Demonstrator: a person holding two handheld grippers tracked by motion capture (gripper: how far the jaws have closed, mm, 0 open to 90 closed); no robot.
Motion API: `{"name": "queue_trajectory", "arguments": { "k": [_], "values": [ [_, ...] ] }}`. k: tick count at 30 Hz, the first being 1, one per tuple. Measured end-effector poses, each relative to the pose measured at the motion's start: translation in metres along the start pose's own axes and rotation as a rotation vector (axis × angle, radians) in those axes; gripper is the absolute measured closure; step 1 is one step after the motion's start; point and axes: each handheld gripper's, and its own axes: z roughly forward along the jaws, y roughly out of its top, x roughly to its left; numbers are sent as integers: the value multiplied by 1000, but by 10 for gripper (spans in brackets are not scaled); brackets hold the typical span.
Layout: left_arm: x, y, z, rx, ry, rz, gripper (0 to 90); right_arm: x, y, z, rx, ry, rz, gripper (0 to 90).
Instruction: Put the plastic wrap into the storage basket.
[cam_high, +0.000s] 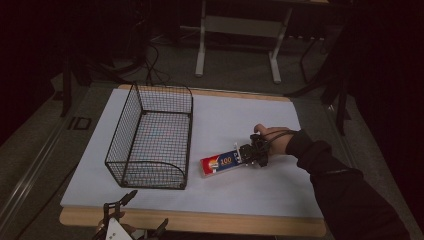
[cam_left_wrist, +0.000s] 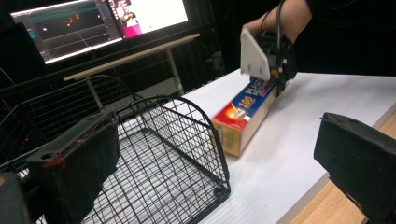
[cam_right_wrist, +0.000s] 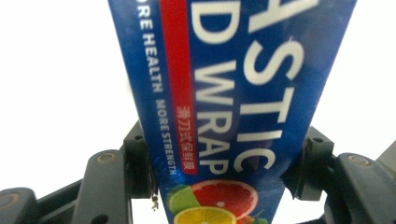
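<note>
Right gripper view: plastic wrap box (cam_right_wrist: 224, 112) clamped between the jaws of the right hand-held gripper (cam_right_wrist: 224, 179).

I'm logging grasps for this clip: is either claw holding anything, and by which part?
The right claw grips the long blue plastic-wrap box across its sides at one end. The left claw stands open, holding nothing.

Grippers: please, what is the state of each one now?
Left gripper: open, holding nothing, beside the wire basket.
Right gripper: jaws closed on the plastic wrap box.
</note>
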Motion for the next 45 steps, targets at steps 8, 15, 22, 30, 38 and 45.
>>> {"name": "queue_trajectory", "arguments": {
  "k": [8,15,22,30,38,45],
  "values": [
    [0,0,0,-3,-2,0,10,-5,-28,-22,-147,95,214,395],
    [0,1,2,-5,-7,1,10,-15,-58,-43,-147,230,536,395],
    [0,1,3,-9,-14,5,10,-20,-69,-54,-169,355,788,395],
    [-1,2,5,-13,-25,12,10,-25,-67,-29,-195,386,1058,395],
    [-1,2,7,-15,-36,15,9,-32,-57,0,-176,344,1108,394],
    [-1,2,7,-16,-38,16,9,-39,-50,22,-192,332,1147,394]
  ]
}}
